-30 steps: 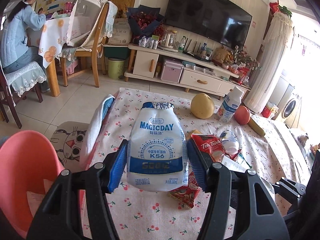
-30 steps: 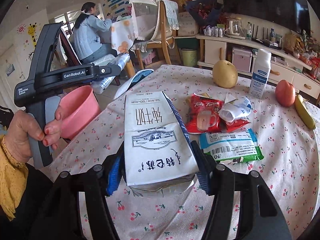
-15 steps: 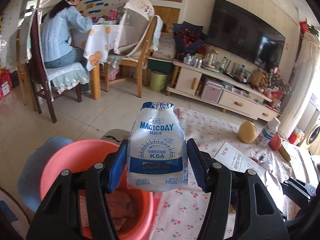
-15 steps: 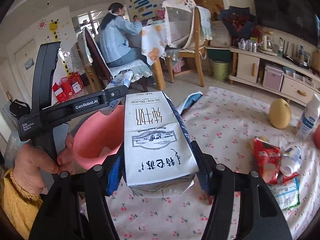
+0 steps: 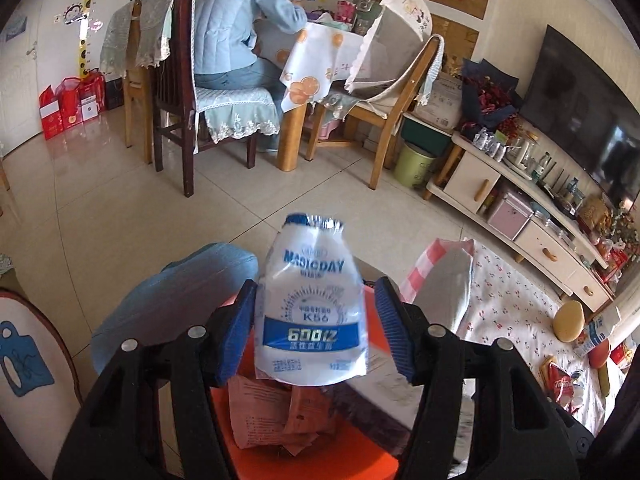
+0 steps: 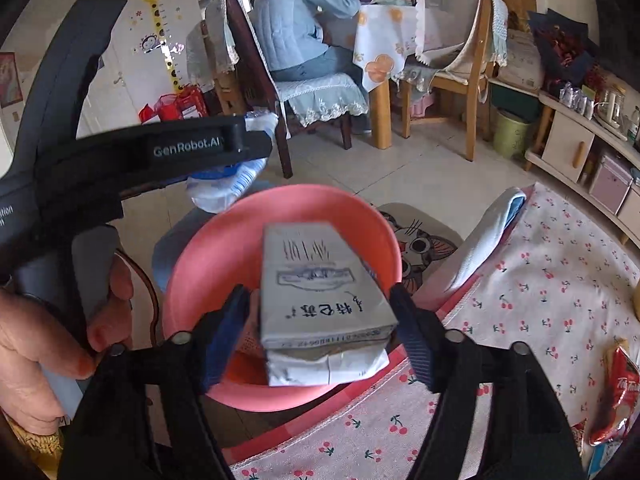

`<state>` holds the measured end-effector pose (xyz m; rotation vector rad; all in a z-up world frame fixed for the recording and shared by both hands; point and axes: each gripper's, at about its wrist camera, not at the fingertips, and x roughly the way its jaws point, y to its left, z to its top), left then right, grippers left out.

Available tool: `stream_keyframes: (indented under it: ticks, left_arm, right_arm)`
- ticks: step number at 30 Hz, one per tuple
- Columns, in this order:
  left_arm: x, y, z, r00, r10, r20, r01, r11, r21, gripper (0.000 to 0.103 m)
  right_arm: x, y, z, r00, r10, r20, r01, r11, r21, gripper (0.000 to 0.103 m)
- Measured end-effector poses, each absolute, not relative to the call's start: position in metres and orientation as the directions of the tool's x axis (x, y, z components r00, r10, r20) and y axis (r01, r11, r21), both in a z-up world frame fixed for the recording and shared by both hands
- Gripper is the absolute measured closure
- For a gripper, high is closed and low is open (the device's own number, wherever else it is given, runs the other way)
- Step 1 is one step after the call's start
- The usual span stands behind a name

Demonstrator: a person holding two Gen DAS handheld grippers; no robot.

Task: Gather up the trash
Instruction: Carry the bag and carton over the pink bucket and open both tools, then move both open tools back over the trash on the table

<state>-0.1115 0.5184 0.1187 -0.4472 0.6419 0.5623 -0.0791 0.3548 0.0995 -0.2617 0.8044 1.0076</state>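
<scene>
As tools open — glossy pouch (image 5: 312, 312), boxy carton (image 6: 320, 284).

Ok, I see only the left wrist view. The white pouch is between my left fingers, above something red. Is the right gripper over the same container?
Observer: Yes. In the right wrist view the right gripper is above a pink basin, and the basin's round rim shows there.
Operator: Does it carry something?
Observer: A grey milk carton is between its fingers. The jaws are opening, and there is a gap between the left pad and the carton.
Operator: And where is my pouch against the basin?
Observer: In that view the pouch, under the left gripper, shows at the basin's far left rim, not over its middle.
</scene>
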Motion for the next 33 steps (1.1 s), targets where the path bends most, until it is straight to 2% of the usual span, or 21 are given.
stream_keyframes:
  ticks: [2, 3, 8, 14, 16, 21, 26, 33]
  left_arm:
    - [-0.113, 0.519, 0.117, 0.660, 0.354, -0.663, -0.626, 0.747, -0.225, 0.024]
    - [-0.112, 0.518, 0.118, 0.660, 0.364, -0.657, -0.630, 0.744, -0.221, 0.021]
    - [-0.105, 0.496, 0.126, 0.696, 0.380, -0.609, -0.589, 0.787, -0.182, 0.015]
    - [-0.098, 0.448, 0.139, 0.779, 0.399, -0.483, -0.488, 0.870, -0.070, 0.006]
    - [-0.096, 0.433, 0.141, 0.806, 0.378, -0.456, -0.447, 0.893, -0.051, 0.006]
    - [-0.089, 0.404, 0.144, 0.852, 0.271, -0.448, -0.342, 0.936, -0.085, 0.006]
    - [-0.087, 0.370, 0.148, 0.867, 0.249, -0.432, -0.292, 0.956, -0.036, 0.006]
    - [-0.080, 0.329, 0.141, 0.867, 0.171, -0.468, -0.195, 0.981, -0.004, 0.006]
  right_arm:
    - [-0.082, 0.349, 0.100, 0.330, 0.641, -0.693, -0.820, 0.558, 0.125, 0.015]
    - [-0.083, 0.342, 0.102, 0.343, 0.643, -0.685, -0.813, 0.568, 0.126, 0.015]
    - [-0.082, 0.296, 0.113, 0.426, 0.630, -0.650, -0.757, 0.641, 0.126, 0.013]
    - [-0.084, 0.237, 0.118, 0.507, 0.579, -0.638, -0.687, 0.719, 0.106, 0.012]
    - [-0.084, 0.220, 0.118, 0.527, 0.569, -0.632, -0.666, 0.738, 0.108, 0.011]
    - [-0.089, 0.183, 0.119, 0.570, 0.548, -0.613, -0.618, 0.777, 0.120, 0.010]
    - [-0.092, 0.153, 0.118, 0.596, 0.524, -0.608, -0.579, 0.805, 0.127, 0.010]
    - [-0.096, 0.114, 0.112, 0.637, 0.484, -0.600, -0.521, 0.844, 0.129, 0.010]
